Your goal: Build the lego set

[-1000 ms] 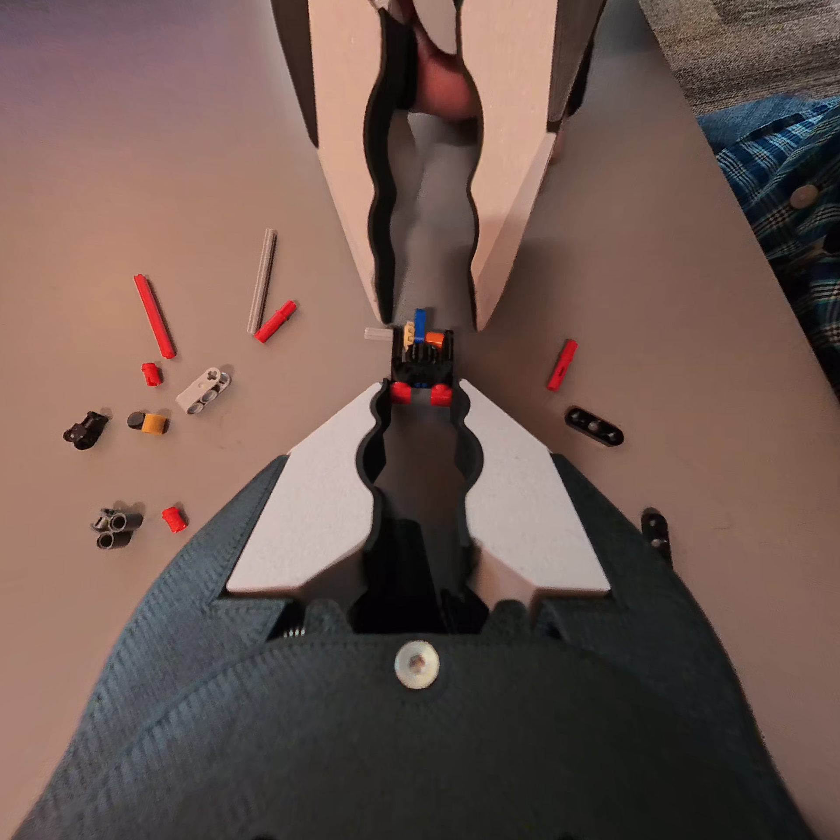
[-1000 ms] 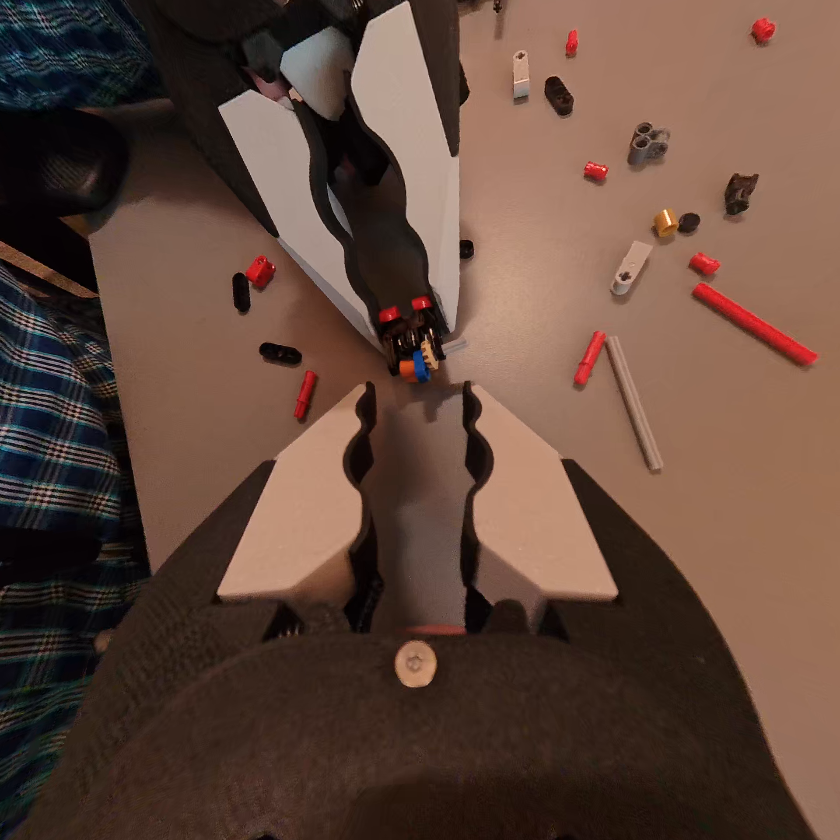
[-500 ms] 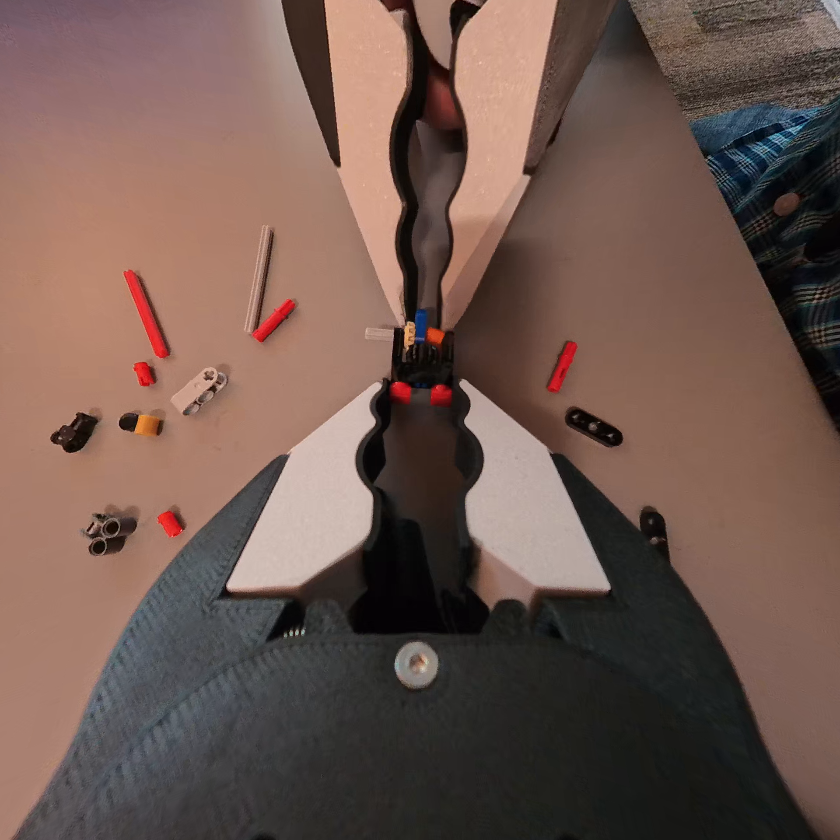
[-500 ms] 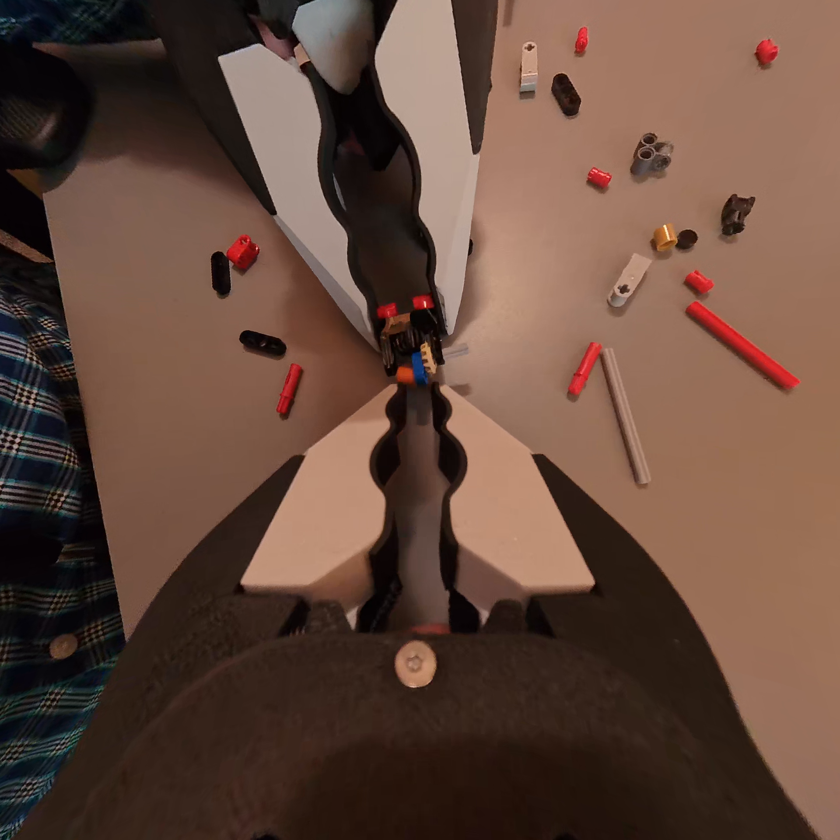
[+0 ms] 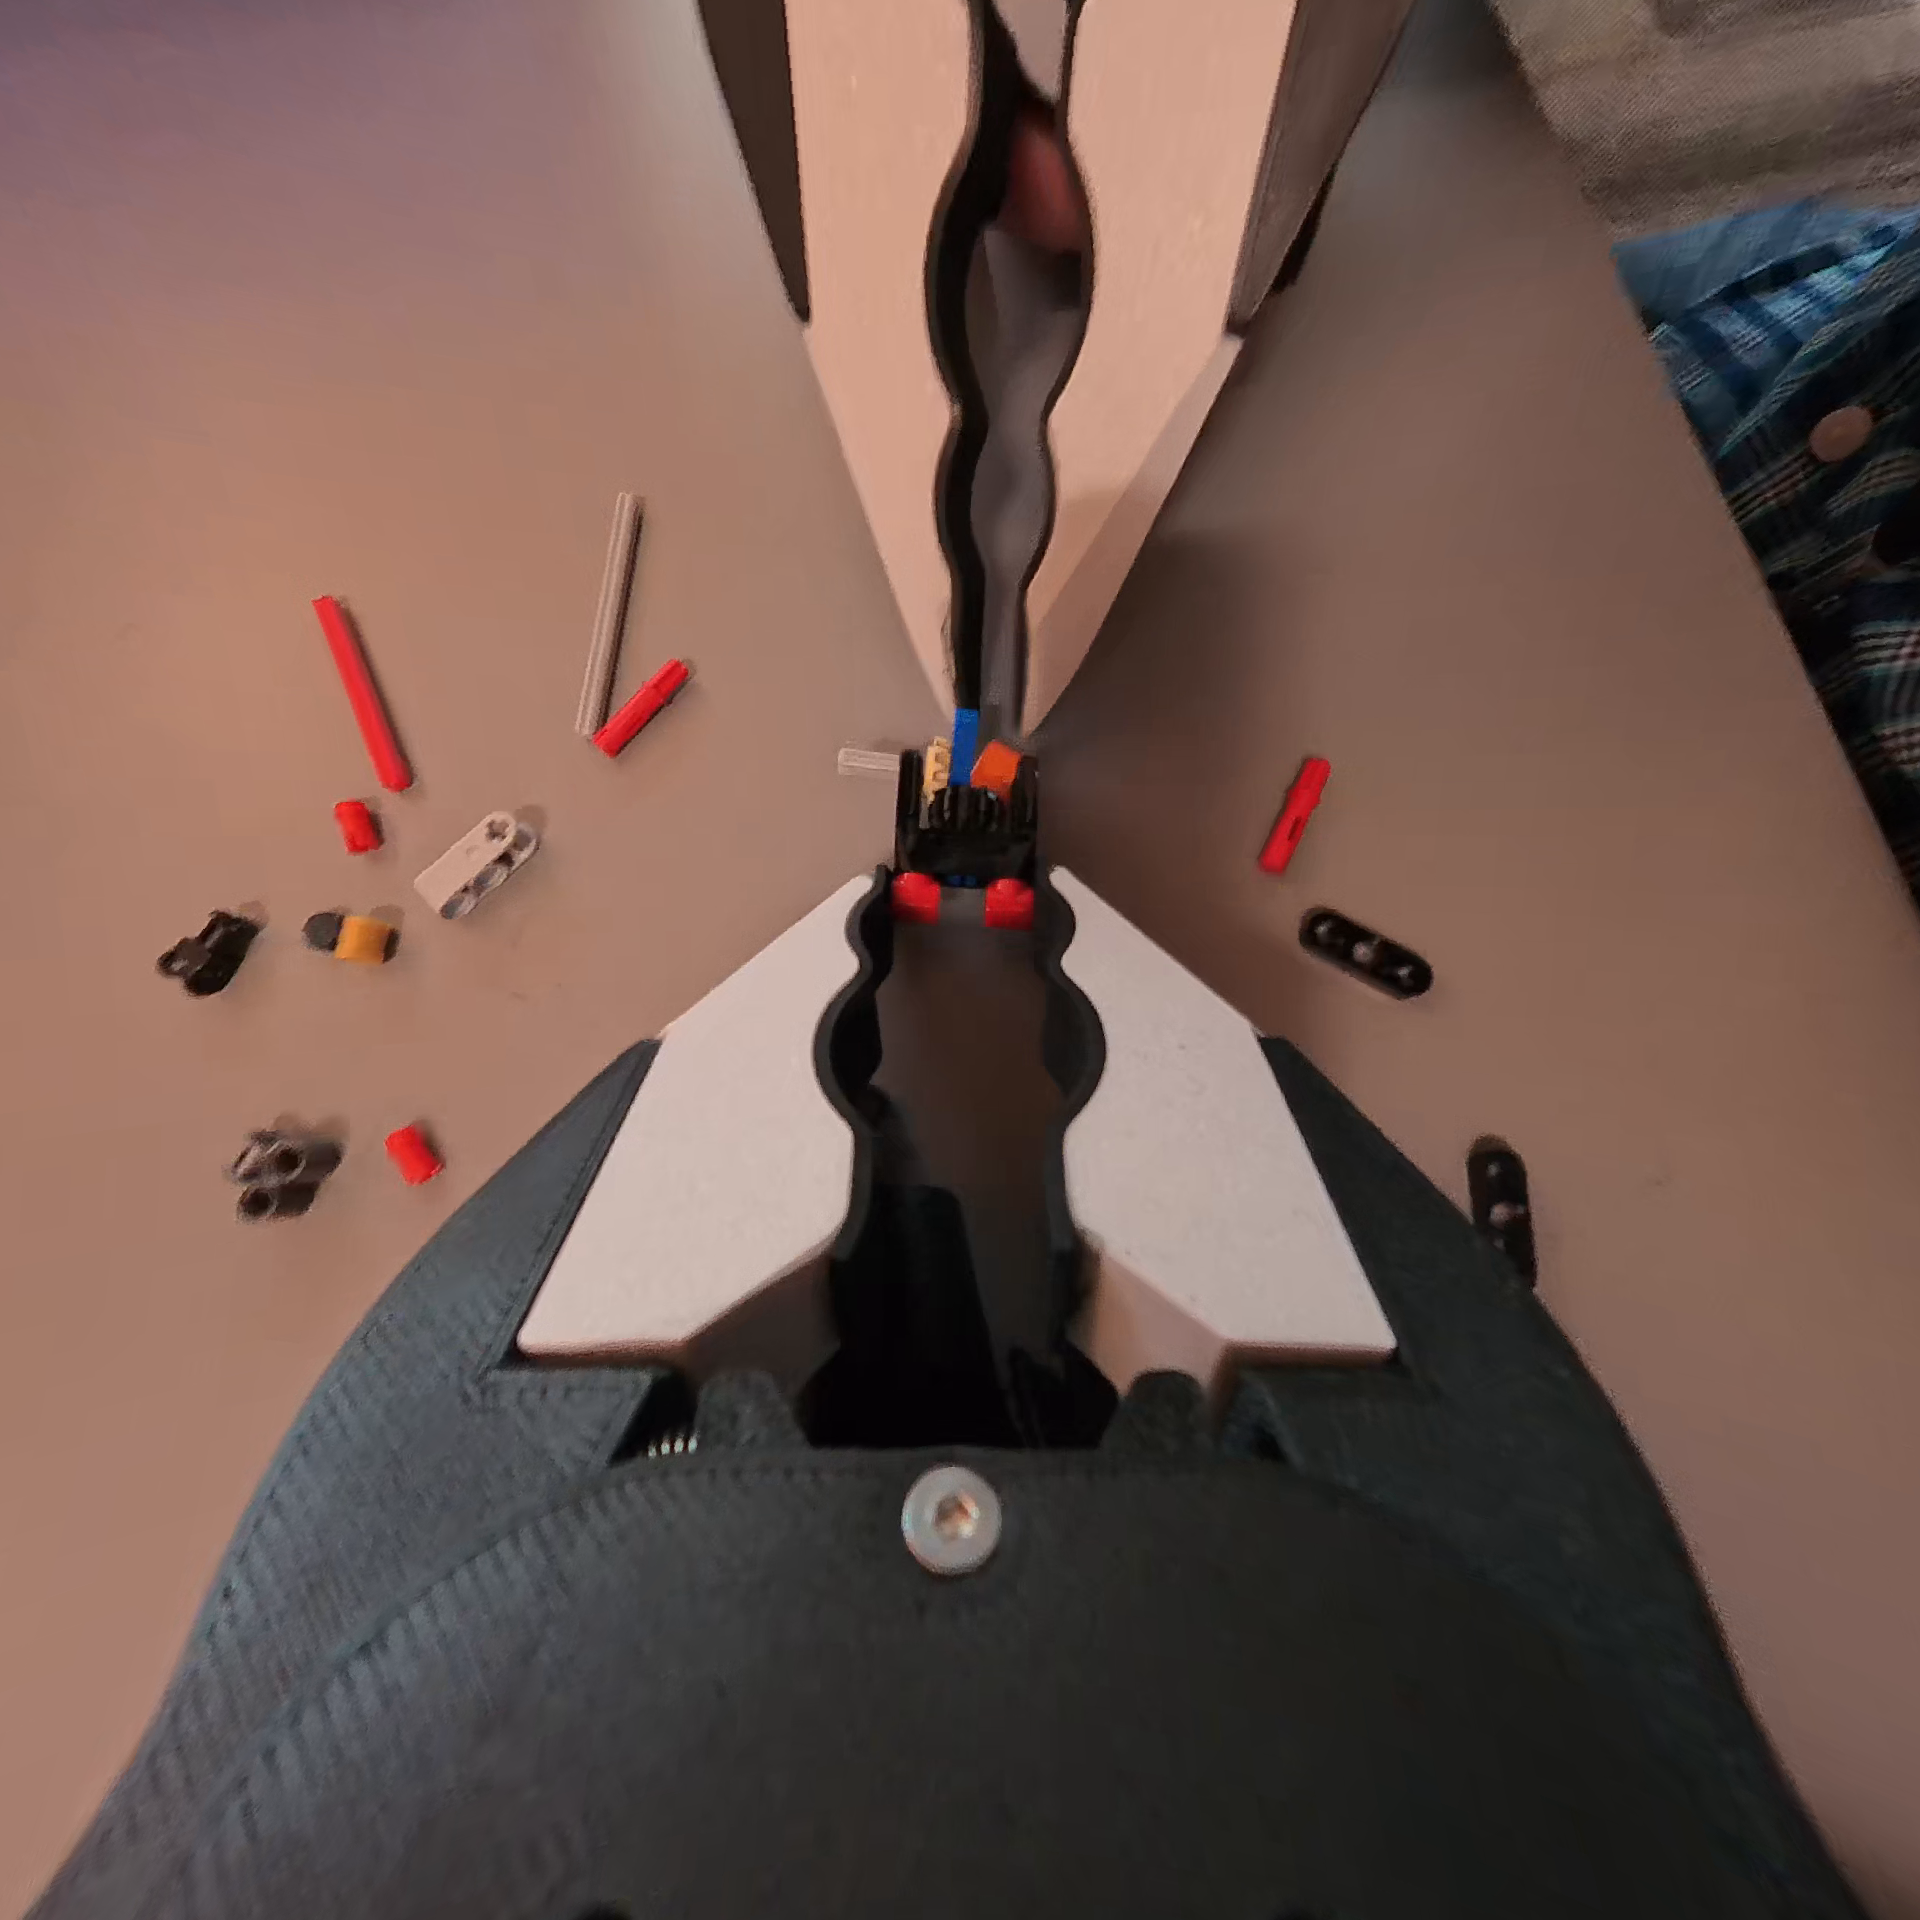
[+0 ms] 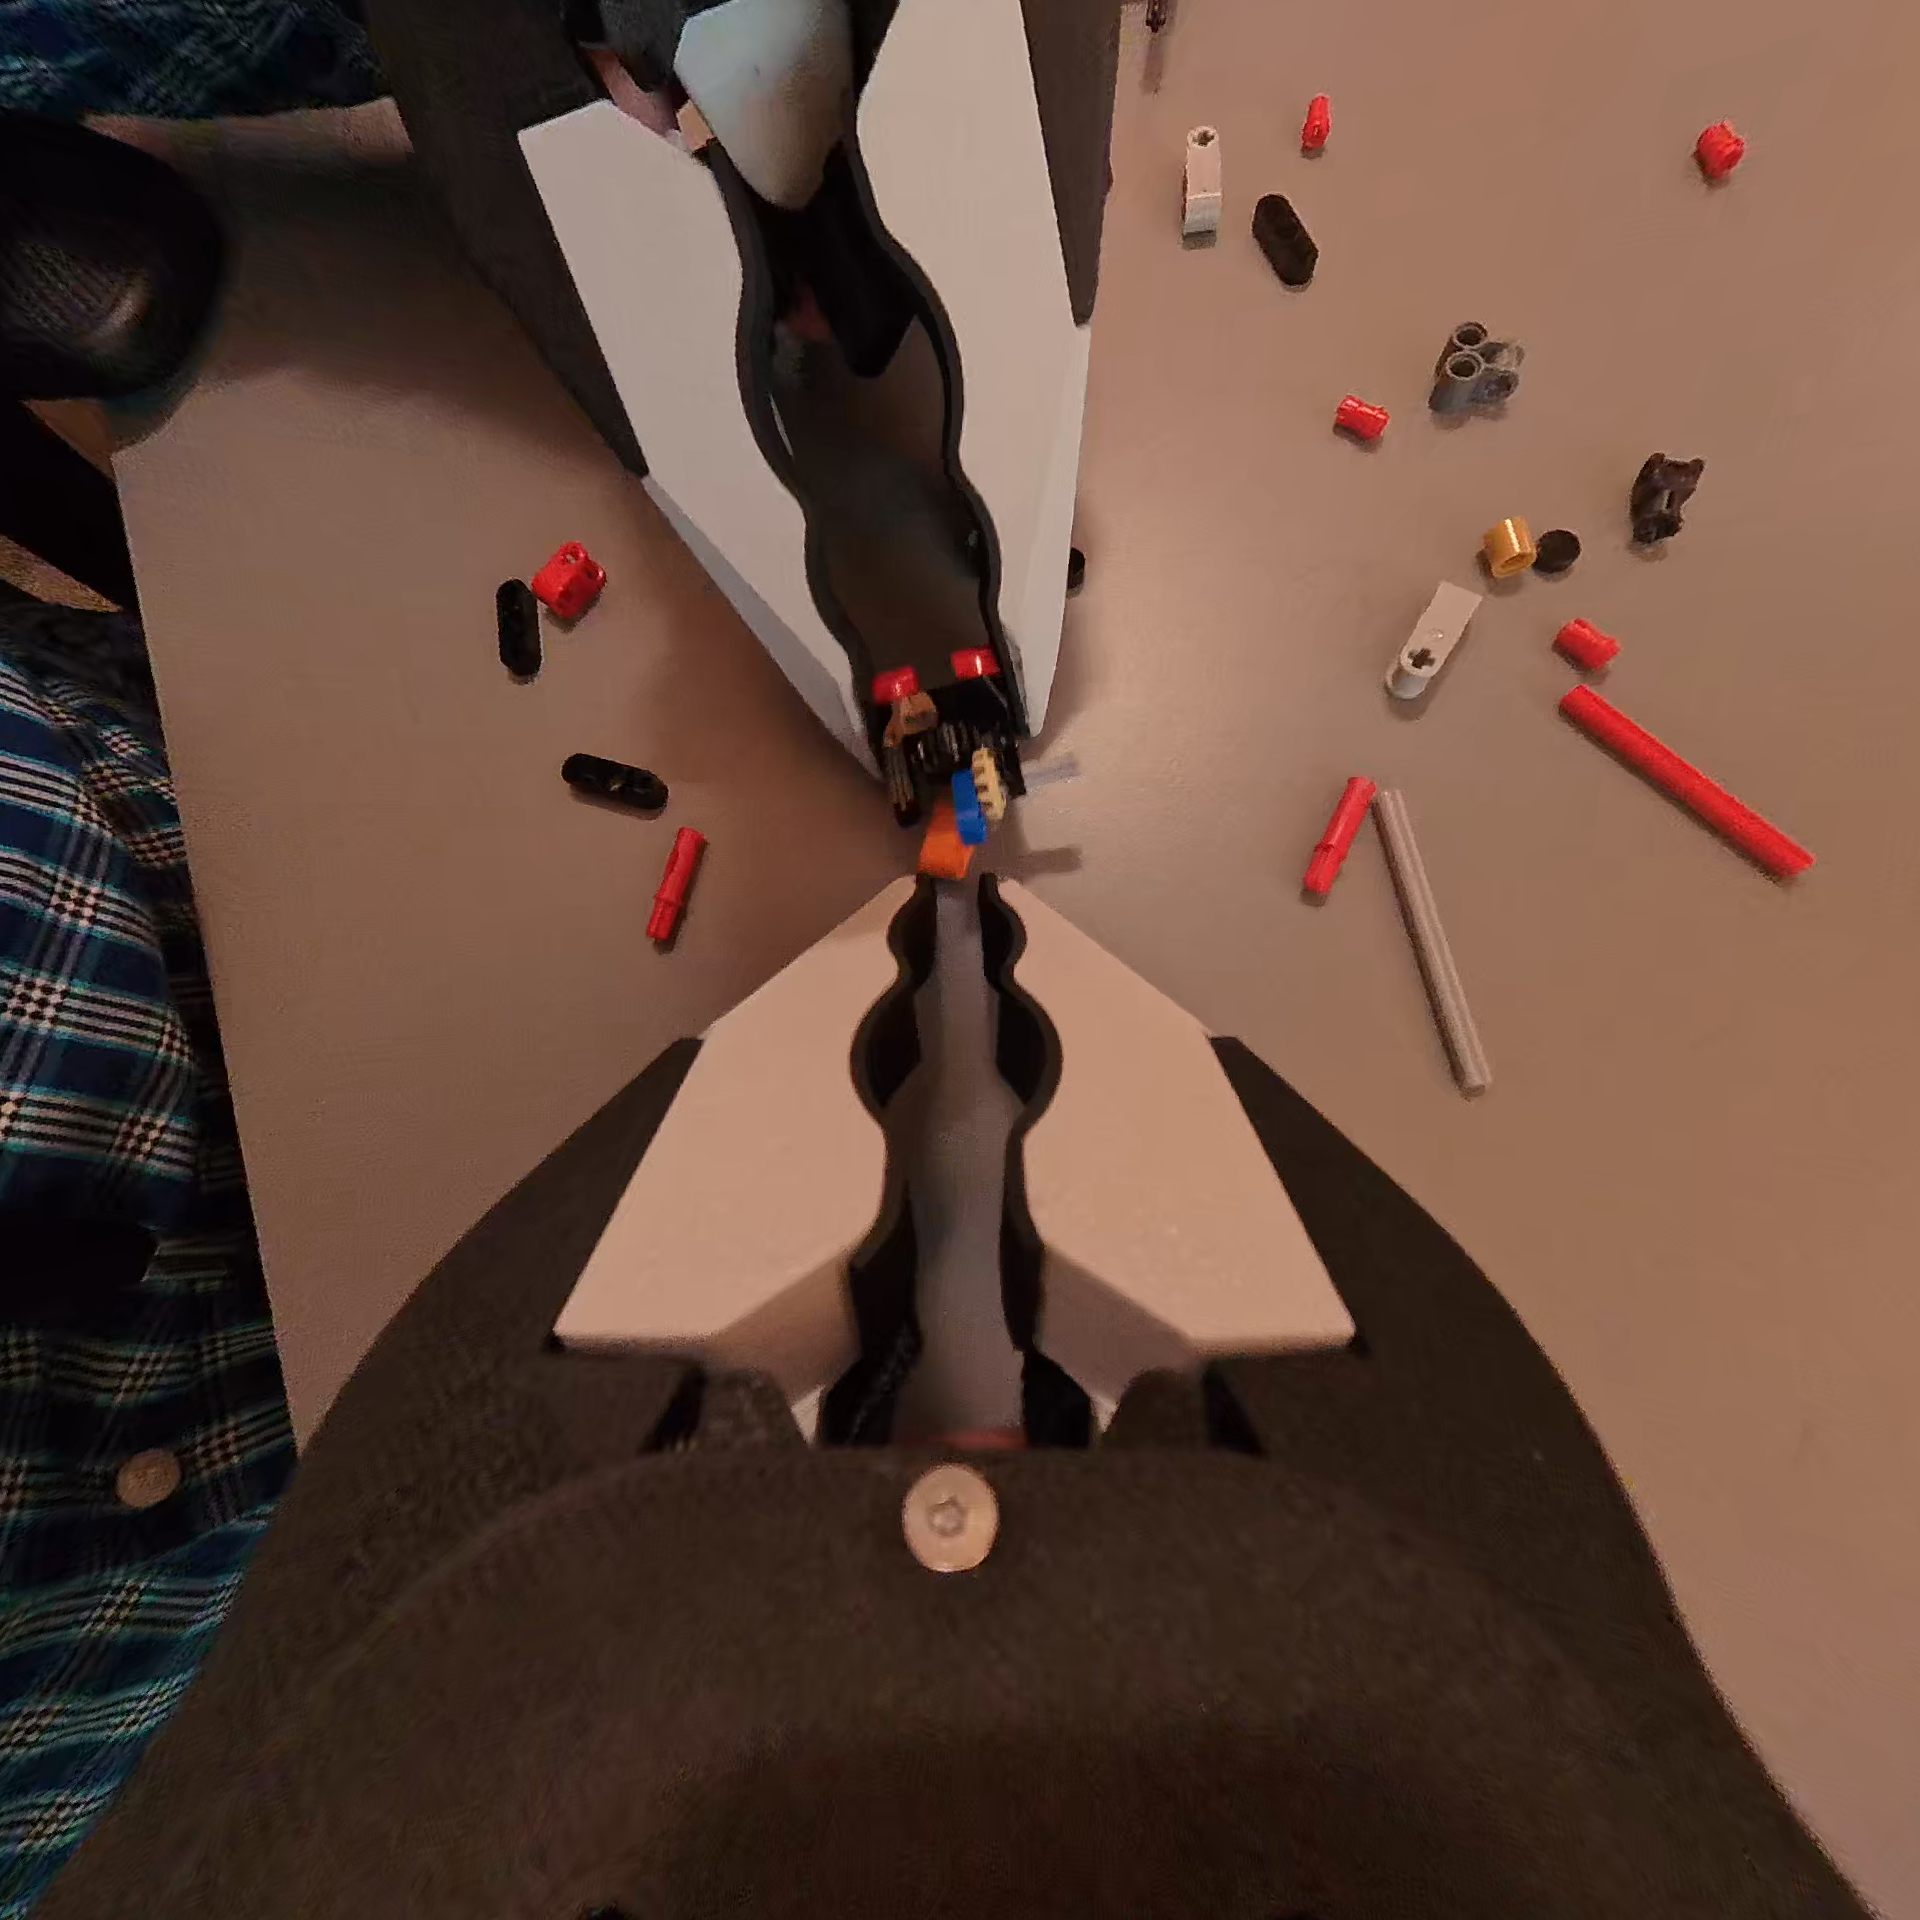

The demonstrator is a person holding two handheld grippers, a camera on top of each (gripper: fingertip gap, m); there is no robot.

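Black lego assembly (image 5: 966, 831) with red studs, pinched at its near end between the tips of the left gripper (image 5: 964, 902), above the tan table (image 5: 312, 312). At 12 o'clock, right gripper (image 5: 995, 717) nearly closed, tips narrowed onto the assembly's far end at the blue and orange pieces; actual contact unclear. At 9 to 10 o'clock, loose parts: long red axle (image 5: 362, 694), grey axle (image 5: 610, 613), grey connector (image 5: 478, 864). At 3 o'clock, red pin (image 5: 1294, 812) and black beam (image 5: 1365, 954).
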